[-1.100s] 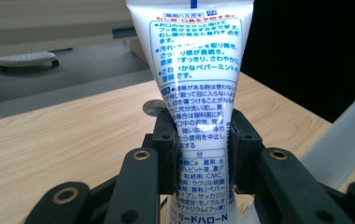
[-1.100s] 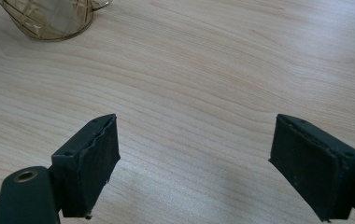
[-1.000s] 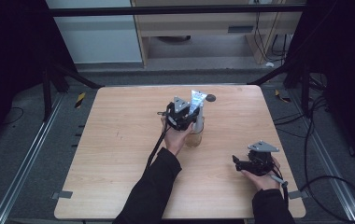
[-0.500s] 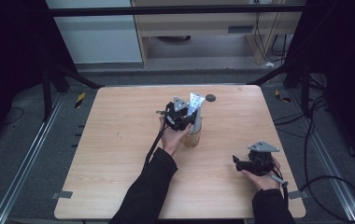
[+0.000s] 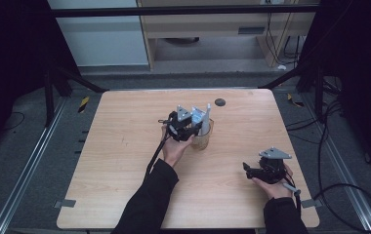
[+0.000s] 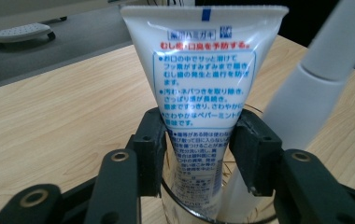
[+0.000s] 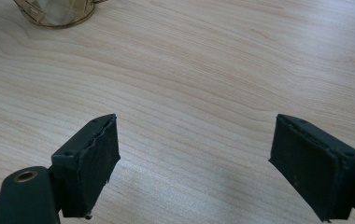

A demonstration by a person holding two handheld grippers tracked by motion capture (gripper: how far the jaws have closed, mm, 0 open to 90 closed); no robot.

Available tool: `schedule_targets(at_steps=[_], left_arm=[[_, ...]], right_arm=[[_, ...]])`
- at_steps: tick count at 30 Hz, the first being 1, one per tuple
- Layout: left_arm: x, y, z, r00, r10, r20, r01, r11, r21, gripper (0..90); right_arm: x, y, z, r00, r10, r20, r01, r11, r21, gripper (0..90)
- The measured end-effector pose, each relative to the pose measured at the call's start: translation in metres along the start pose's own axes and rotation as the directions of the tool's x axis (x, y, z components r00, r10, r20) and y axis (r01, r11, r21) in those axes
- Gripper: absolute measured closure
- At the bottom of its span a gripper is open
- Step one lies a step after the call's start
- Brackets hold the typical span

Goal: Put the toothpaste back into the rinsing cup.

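My left tool (image 6: 199,154) grips the toothpaste tube (image 6: 202,70) standing upright in the glass cup (image 5: 201,139). My right tool (image 7: 194,163), jaws wide and empty, rests on the desk (image 5: 125,146) well apart from the cup.

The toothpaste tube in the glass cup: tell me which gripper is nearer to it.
Left. The left gripper has its jaws on either side of the toothpaste tube, above the glass cup. The right gripper rests apart, near the table's front right.

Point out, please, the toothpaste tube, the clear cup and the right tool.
toothpaste tube (image 6: 202,70), left gripper view, on its printed face above the jaws.
clear cup (image 5: 200,140), high view, on its side wall.
right tool (image 7: 194,163), right gripper view, midway between its open jaws.
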State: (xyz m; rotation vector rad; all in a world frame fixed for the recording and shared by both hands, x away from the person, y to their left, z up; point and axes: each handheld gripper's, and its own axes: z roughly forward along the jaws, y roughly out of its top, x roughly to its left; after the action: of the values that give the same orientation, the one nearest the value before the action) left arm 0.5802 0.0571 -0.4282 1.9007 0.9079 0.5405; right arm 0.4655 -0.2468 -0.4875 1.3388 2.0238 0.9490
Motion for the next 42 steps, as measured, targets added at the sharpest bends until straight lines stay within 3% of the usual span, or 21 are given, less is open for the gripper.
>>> schedule_targets(at_steps=[4,7,12,19,23,29,34,42], left_arm=[[-0.002,-0.002,-0.005,0.9995,0.028,-0.012,-0.028,0.9996,0.003,51.4],[0.0,-0.004,-0.014,0.9997,0.023,-0.007,-0.024,0.9991,-0.035,50.6],[0.006,-0.001,-0.037,0.9998,0.019,0.003,-0.019,0.9982,-0.057,47.8],[0.015,-0.014,-0.07,0.9992,0.026,0.031,-0.026,0.9995,-0.019,42.5],[0.026,-0.031,-0.089,0.9994,0.012,0.032,-0.013,0.9999,0.012,39.7],[0.044,-0.061,-0.119,0.9993,0.033,-0.019,-0.032,0.9974,0.065,34.6],[0.058,-0.091,-0.141,0.9982,0.007,-0.059,-0.002,0.9955,0.095,31.9],[0.076,-0.131,-0.166,0.9913,-0.034,-0.127,0.054,0.9855,0.161,30.0]], right_arm=[[0.0,0.0,-0.001,1.0,-0.001,-0.002,0.001,1.0,0.0,15.5],[0.0,0.0,0.0,1.0,-0.001,0.002,0.001,1.0,0.003,15.5],[0.0,0.0,0.0,1.0,-0.003,0.004,0.003,1.0,0.003,15.5],[0.002,-0.001,-0.003,1.0,0.003,0.004,-0.003,1.0,0.009,15.0],[0.001,-0.002,-0.004,1.0,0.008,0.004,-0.008,1.0,0.01,14.9],[0.0,-0.005,-0.006,0.9999,0.014,0.006,-0.014,1.0,0.016,14.5],[-0.001,-0.006,-0.007,0.9997,0.021,0.009,-0.021,1.0,0.018,14.4],[0.0,-0.007,-0.008,0.9996,0.028,0.008,-0.028,0.999,0.024,13.9]])
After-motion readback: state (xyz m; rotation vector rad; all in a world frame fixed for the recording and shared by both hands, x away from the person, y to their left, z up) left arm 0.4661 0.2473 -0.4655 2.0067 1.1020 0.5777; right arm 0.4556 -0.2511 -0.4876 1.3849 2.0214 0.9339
